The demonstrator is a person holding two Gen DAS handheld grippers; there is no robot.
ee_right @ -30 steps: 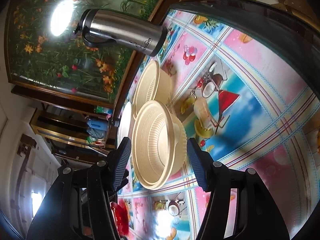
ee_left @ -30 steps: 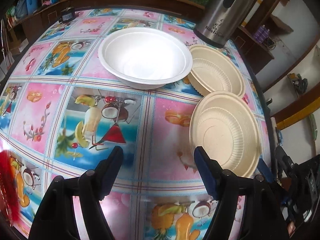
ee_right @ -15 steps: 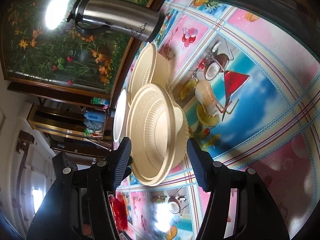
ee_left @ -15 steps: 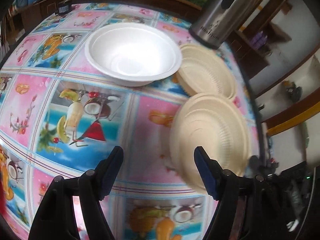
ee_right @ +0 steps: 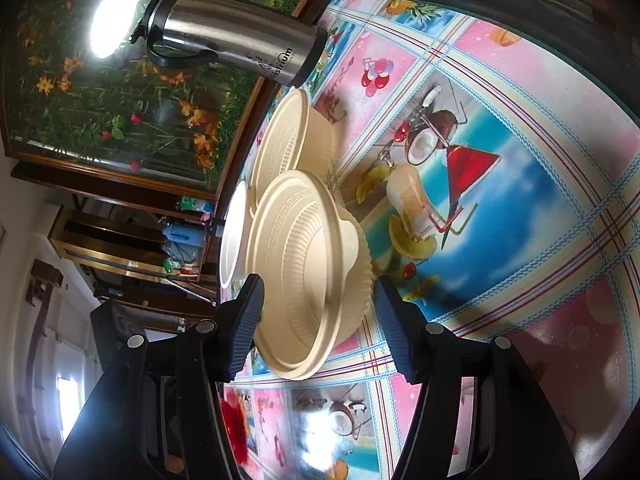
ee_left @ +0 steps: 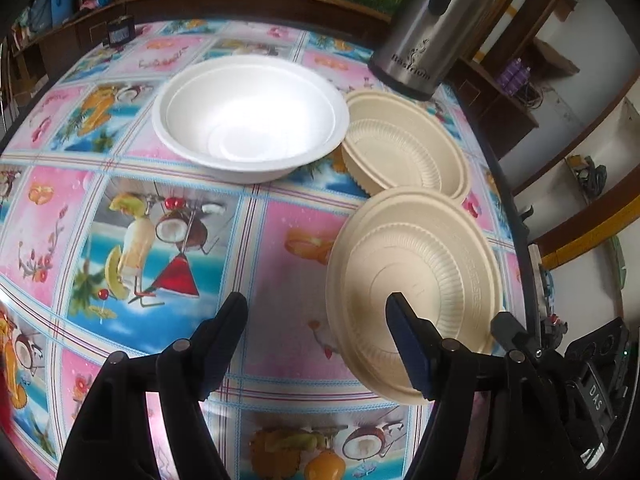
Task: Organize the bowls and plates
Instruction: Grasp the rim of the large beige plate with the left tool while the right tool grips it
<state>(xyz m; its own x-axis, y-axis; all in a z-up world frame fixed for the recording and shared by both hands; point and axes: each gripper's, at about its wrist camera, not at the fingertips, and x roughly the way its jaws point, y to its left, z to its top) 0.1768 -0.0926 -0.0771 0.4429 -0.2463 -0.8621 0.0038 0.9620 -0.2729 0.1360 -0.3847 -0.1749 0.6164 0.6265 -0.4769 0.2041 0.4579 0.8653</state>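
Since a second ago my right tongs (ee_right: 318, 320), jaws apart and straddling it, have closed in on the near beige bowl (ee_left: 416, 280) on the desk (ee_left: 280, 248), while my left tongs (ee_left: 316, 332) hang open, so a grasp looks imminent.

You are in a home dining room: a round table under a glossy fruit-print tablecloth (ee_left: 280, 264), a tall stainless-steel thermos jug (ee_left: 432, 28), dark wooden shelving (ee_left: 64, 36), and a large framed flower painting (ee_right: 120, 92).
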